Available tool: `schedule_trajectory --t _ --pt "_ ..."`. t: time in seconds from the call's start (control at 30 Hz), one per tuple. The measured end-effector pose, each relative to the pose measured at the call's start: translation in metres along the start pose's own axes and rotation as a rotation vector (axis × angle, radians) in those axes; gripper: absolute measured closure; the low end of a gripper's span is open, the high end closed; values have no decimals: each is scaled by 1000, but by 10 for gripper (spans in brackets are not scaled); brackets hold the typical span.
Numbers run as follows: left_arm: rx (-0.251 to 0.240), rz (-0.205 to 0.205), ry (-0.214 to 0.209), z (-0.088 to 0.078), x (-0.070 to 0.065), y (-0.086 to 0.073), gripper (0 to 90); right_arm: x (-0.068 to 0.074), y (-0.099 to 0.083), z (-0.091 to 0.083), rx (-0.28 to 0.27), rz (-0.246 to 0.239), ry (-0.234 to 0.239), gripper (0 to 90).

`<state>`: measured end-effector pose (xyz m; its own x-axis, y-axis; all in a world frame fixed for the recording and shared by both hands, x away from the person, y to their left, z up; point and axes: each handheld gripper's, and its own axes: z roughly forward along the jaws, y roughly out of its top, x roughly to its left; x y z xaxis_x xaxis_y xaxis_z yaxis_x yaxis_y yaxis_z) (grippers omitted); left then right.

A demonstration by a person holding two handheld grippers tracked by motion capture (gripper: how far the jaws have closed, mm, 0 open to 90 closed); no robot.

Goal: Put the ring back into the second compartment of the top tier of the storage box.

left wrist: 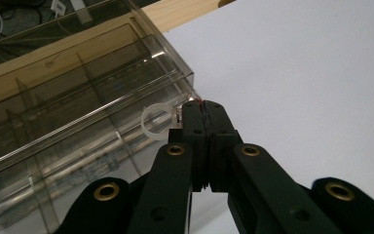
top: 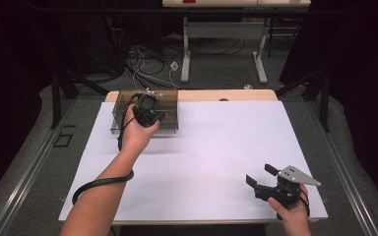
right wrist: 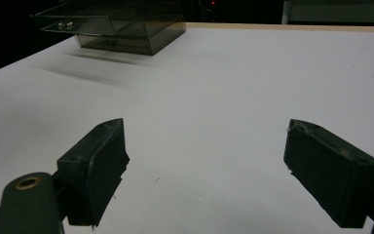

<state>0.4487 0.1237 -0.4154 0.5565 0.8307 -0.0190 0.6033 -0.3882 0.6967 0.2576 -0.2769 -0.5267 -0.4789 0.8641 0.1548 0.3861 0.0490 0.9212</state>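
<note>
My left gripper [top: 153, 114] hovers at the front right corner of a smoky clear plastic compartment box [top: 123, 105] at the table's far left. Its jaws are pressed together in the left gripper view [left wrist: 204, 105]. A tiny red bit shows at the seam between the tips, too small to identify. A small clear ring [left wrist: 157, 122] sits just left of the tips, over the box's edge [left wrist: 126, 78]; I cannot tell what it is attached to. My right gripper [top: 262, 176] rests near the front right of the table, its jaws wide apart with nothing between them [right wrist: 207, 161].
A white sheet [top: 206, 147] covers the table, with a wooden strip [top: 226, 94] along the far edge. The box [right wrist: 121, 24] lies far left in the right gripper view. Beyond the table are another table's legs [top: 186, 59] and cables on the floor.
</note>
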Motion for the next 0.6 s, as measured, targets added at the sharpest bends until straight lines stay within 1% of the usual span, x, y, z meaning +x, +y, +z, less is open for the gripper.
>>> schedule_trajectory --t 0.07,0.1,0.13,0.17,0.2,0.33,0.43,0.5,0.6 --pt "4 -7 10 -1 4 -2 895 0 0 1 -15 -1 -10 151" --pt "6 -11 10 -2 7 -4 895 -1 0 1 -10 -2 3 150" --pt "7 -23 19 -2 10 -6 895 -1 0 1 -8 0 4 151" --pt "7 -23 19 -2 10 -6 895 -1 0 1 -8 0 4 151" --pt "10 -30 21 -4 13 -8 895 -1 0 2 -5 6 6 151" --pt "10 -34 26 -5 18 -10 895 0 0 2 1 6 7 151" --pt "11 -56 37 -6 23 -14 895 0 0 2 -1 6 6 151" --pt "11 -60 34 -6 25 -15 895 -1 0 2 -4 6 6 151" --pt "19 -76 46 -5 30 -20 895 -1 0 2 -5 6 7 151"
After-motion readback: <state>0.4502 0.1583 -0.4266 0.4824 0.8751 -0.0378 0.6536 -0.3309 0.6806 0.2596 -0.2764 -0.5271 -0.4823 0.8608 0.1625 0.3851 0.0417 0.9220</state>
